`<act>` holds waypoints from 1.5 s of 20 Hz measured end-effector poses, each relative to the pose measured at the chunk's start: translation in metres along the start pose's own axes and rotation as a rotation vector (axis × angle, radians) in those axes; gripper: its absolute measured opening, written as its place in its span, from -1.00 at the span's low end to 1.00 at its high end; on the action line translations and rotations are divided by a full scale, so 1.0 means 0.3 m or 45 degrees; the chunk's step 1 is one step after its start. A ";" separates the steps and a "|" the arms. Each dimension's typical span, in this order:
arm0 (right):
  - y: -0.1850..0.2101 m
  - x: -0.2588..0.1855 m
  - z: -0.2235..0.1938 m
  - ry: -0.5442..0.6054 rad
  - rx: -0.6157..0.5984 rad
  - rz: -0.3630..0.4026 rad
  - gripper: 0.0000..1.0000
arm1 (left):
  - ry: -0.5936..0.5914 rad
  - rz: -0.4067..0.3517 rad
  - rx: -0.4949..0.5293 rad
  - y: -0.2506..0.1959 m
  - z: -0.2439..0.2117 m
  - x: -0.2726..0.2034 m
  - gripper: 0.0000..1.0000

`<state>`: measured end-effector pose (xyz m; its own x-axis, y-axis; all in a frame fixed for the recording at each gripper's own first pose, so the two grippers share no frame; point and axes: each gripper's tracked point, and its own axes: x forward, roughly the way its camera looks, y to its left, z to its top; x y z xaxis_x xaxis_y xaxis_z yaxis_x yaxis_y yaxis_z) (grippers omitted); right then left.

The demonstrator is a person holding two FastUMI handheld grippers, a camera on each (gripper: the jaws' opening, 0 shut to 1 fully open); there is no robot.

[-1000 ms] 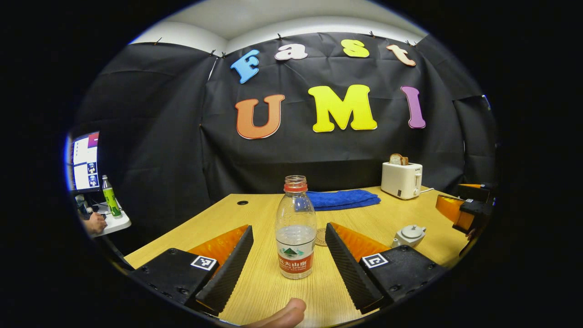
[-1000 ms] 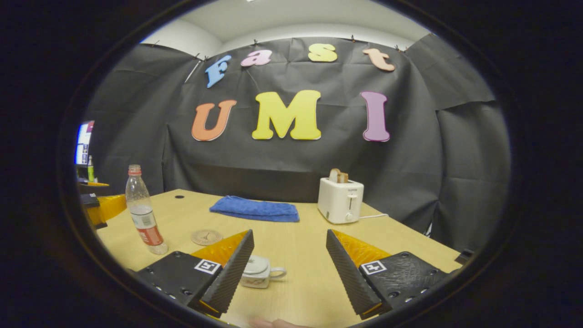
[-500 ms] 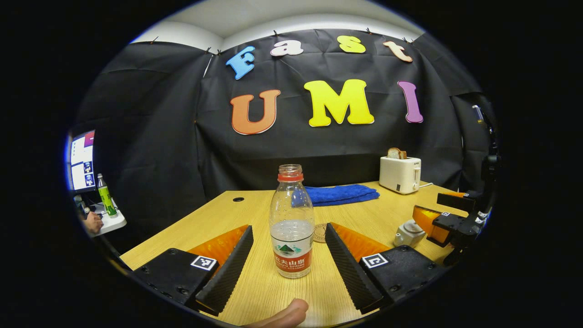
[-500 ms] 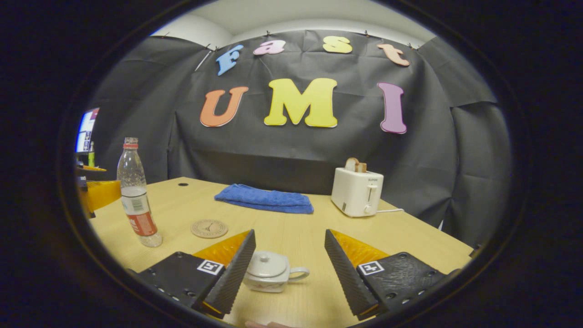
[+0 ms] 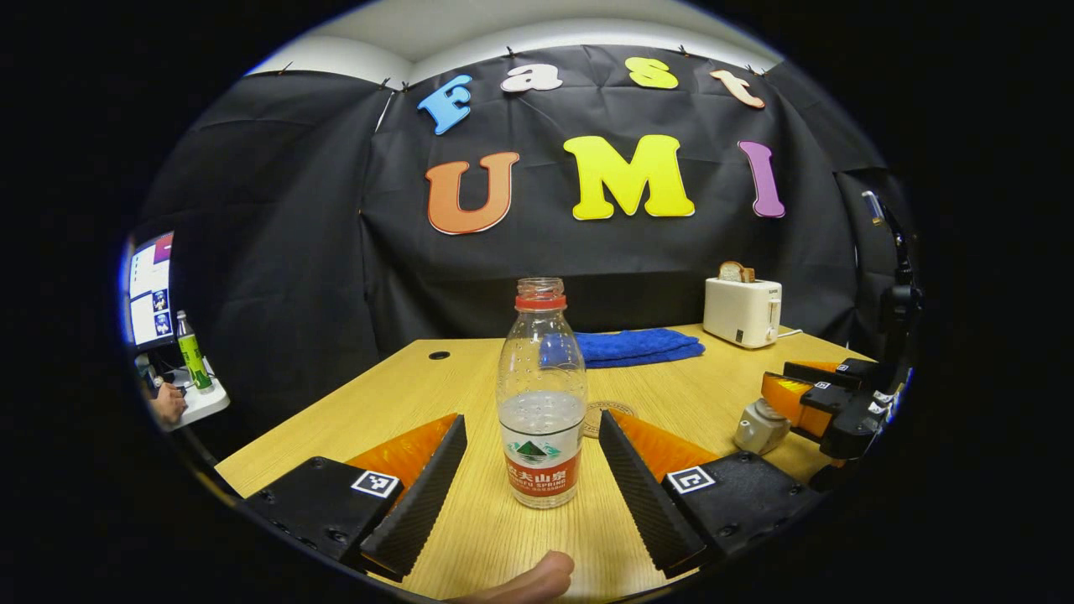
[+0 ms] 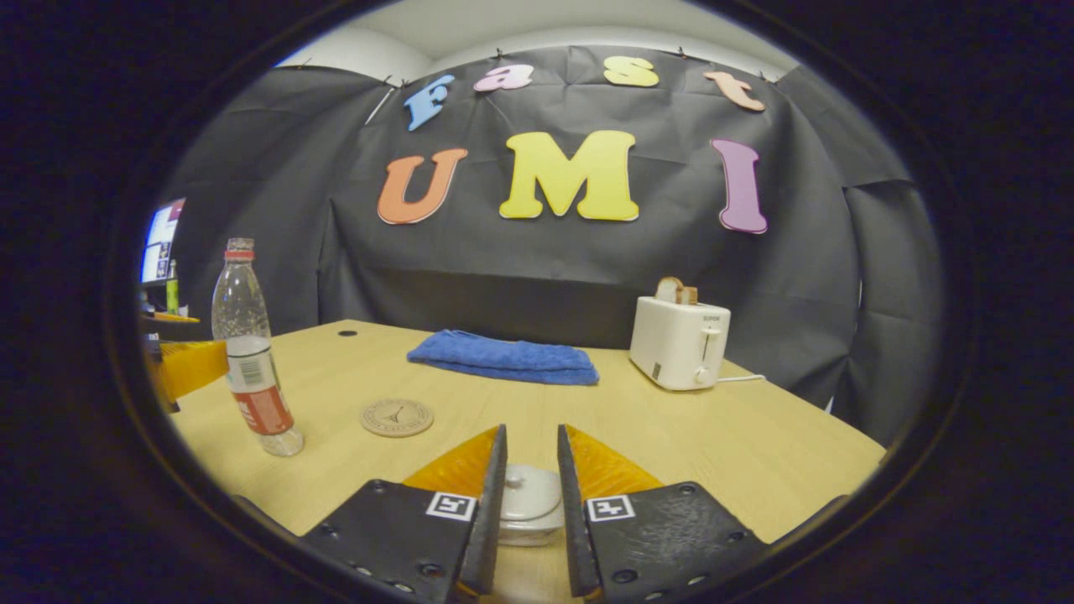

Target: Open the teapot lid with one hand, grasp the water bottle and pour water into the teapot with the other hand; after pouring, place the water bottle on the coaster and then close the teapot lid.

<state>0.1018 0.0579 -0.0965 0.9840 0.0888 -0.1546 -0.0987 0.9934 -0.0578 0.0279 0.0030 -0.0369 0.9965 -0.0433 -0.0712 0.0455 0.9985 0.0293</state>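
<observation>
A clear, uncapped water bottle (image 5: 541,403) with a red label stands on the wooden table (image 5: 403,403), partly full. My left gripper (image 5: 531,428) is open, with a finger on each side of the bottle and a gap to both. The round coaster (image 5: 617,409) lies just behind it. In the right gripper view, the white teapot (image 6: 529,507) sits under my right gripper (image 6: 530,434). Its fingers are drawn close on either side of the lid knob (image 6: 513,479); I cannot tell if they press it. The bottle (image 6: 250,361) and coaster (image 6: 397,417) lie to the left.
A white toaster (image 6: 680,342) holding bread and a folded blue towel (image 6: 503,356) sit at the table's far side. Past the left edge are a side desk with a green bottle (image 5: 191,361), a monitor and a person's hand (image 5: 168,404). A thumb (image 5: 529,579) shows at the bottom.
My right gripper moved forward over the teapot and its fingers closed from wide apart to a narrow gap around the lid. The left gripper stayed open around the bottle.
</observation>
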 end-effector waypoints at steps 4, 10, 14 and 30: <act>0.026 0.001 -0.033 0.041 0.043 0.041 -0.41 | -0.001 -0.004 0.012 -0.003 0.001 -0.005 0.99; 0.032 -0.004 -0.028 0.017 -0.022 0.049 -0.82 | -0.015 0.006 0.004 0.011 0.021 -0.021 0.99; 0.033 -0.006 -0.041 0.035 0.004 0.097 -0.74 | -0.018 0.012 -0.013 0.021 0.029 -0.026 0.99; 0.024 -0.008 -0.022 -0.012 -0.009 0.085 -1.00 | 0.017 -0.018 -0.080 0.045 -0.021 0.013 0.99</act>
<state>0.0977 0.0644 -0.1030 0.9764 0.1558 -0.1493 -0.1655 0.9847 -0.0550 0.0319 0.0163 -0.0429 0.9948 -0.0574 -0.0844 0.0546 0.9979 -0.0343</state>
